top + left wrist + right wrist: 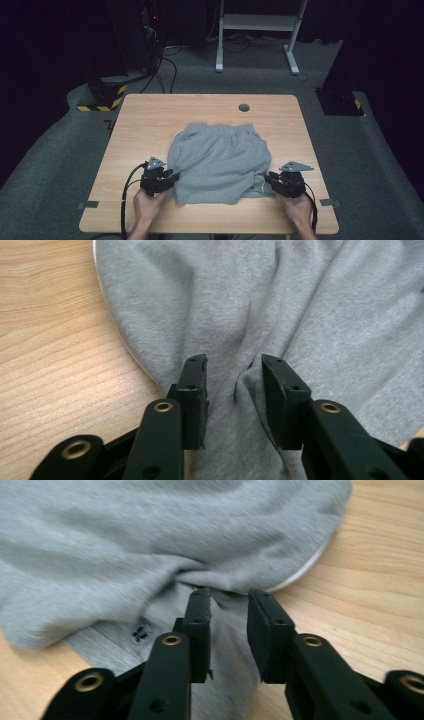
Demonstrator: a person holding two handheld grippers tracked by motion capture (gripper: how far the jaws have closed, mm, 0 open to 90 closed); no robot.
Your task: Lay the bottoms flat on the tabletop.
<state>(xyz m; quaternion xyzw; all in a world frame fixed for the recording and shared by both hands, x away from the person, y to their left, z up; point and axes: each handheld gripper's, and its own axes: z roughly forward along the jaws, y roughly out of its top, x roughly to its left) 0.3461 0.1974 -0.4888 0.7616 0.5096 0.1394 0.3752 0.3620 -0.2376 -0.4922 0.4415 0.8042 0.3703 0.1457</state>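
A pair of grey sweat shorts (217, 160) lies folded on the wooden table (150, 115), waistband toward the far side. My left gripper (172, 176) sits at the cloth's near-left edge and my right gripper (269, 178) at its near-right edge. In the left gripper view the jaws (234, 365) stand apart with a raised crease of the shorts (300, 300) between them, the pads not pressing on it. In the right gripper view the jaws (229, 597) are also apart over a bunched corner of the shorts (150, 540), beside a small dark logo (141, 631).
A round cable hole (244, 107) sits near the table's far edge. Beyond the table stand a white desk frame (257, 30) and dark equipment with cables (150, 45). Black-and-yellow taped bases (102, 97) rest on the grey floor at both sides.
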